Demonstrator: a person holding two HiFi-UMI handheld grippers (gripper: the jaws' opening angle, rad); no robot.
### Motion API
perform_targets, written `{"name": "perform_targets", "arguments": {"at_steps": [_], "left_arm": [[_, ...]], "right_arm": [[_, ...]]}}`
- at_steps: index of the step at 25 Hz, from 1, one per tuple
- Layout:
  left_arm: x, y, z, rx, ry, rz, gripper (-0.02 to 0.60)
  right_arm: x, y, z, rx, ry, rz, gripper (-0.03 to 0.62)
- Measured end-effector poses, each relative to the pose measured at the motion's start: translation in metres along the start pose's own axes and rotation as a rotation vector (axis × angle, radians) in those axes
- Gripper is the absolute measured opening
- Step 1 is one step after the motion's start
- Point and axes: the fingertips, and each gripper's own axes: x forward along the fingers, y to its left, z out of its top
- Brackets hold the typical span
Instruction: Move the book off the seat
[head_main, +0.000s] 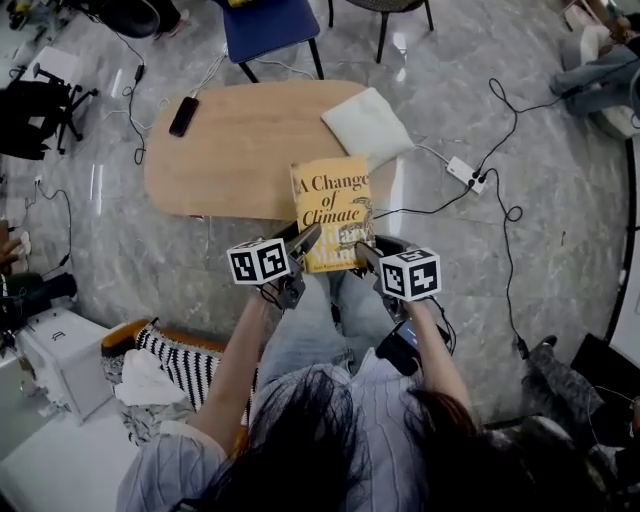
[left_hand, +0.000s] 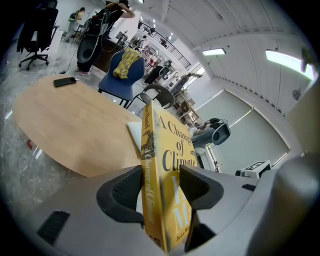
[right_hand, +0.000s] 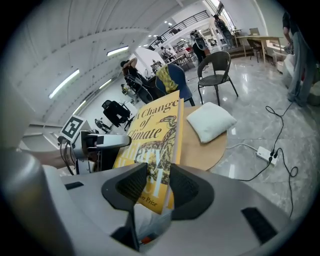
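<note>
Two tools share the yellow book: the left tool is clamped across its spine edge, and the right tool pinches the opposite lower corner, pads pressed to front and back cover in both gripper views. The book hangs in the air, cover up and tilted, over the person's knees, its far end reaching above the near rim of the wooden table. The seat itself is hidden under the person, so I cannot say how far clear of it the book is. The risk, to my eye, lies in the hold: both grips sit at the near end, so the heavy far end levers downward and could work loose from the pads or let the pages fan open. If the two hands pull apart or twist unevenly, the cover may bend. Set down carelessly, it could shove the white cushion lying at the table's edge — or land half off the rim and tip to the floor.
</note>
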Motion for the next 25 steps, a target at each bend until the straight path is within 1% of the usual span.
{"name": "perform_targets", "arguments": {"at_steps": [6, 12, 15, 20, 25], "left_arm": [[0.03, 0.033, -0.015, -0.036, 0.034, 0.008, 0.245], [0.059, 0.074, -0.016, -0.05, 0.062, 0.009, 0.245], [0.076, 0.089, -0.019, -0.045, 0.084, -0.003, 0.245], [0.097, 0.122, -0.029, -0.026, 0.13, 0.017, 0.244], [0.121, 0.151, -0.036, -0.003, 0.187, 0.02, 0.245]], "right_arm": [[0.034, -0.023, -0.014, 0.017, 0.035, -0.006, 0.149], [0.078, -0.043, -0.02, 0.071, 0.042, -0.003, 0.149], [0.097, -0.054, -0.026, 0.086, 0.047, -0.012, 0.149], [0.129, -0.071, -0.04, 0.098, 0.064, -0.025, 0.148], [0.163, -0.087, -0.052, 0.128, 0.071, -0.041, 0.147]]}}
